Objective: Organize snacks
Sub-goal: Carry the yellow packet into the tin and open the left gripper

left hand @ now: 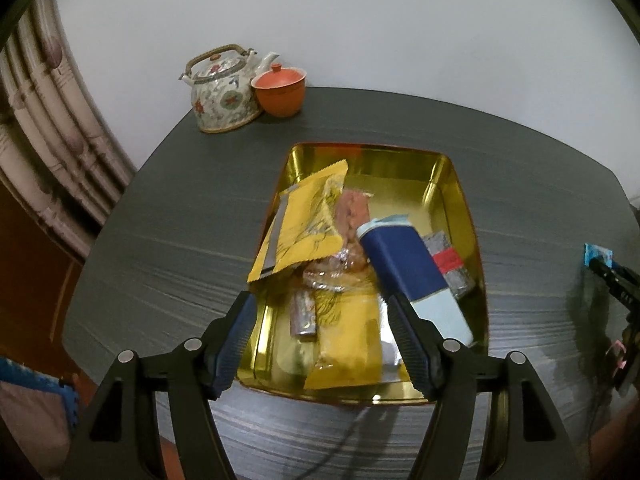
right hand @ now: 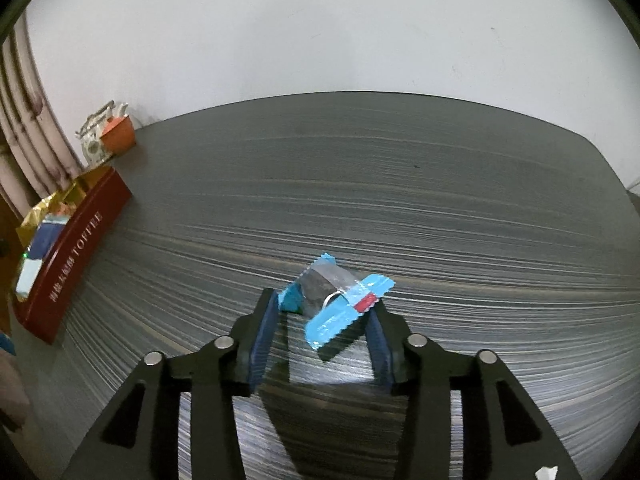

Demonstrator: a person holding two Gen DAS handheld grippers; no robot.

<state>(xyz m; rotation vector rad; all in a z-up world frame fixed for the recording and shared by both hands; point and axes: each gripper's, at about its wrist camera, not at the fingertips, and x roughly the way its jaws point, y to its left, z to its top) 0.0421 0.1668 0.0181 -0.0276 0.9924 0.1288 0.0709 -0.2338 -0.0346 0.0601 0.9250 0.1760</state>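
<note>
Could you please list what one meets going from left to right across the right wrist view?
Curtain → red toffee tin → orange lidded cup → blue-ended candy wrapper lying on the grey table between the open right claw fingers.

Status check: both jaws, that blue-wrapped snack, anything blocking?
Left gripper open over gold tin, holding nothing. Right gripper jaws open around blue-wrapped snack on table. Path clear.
</note>
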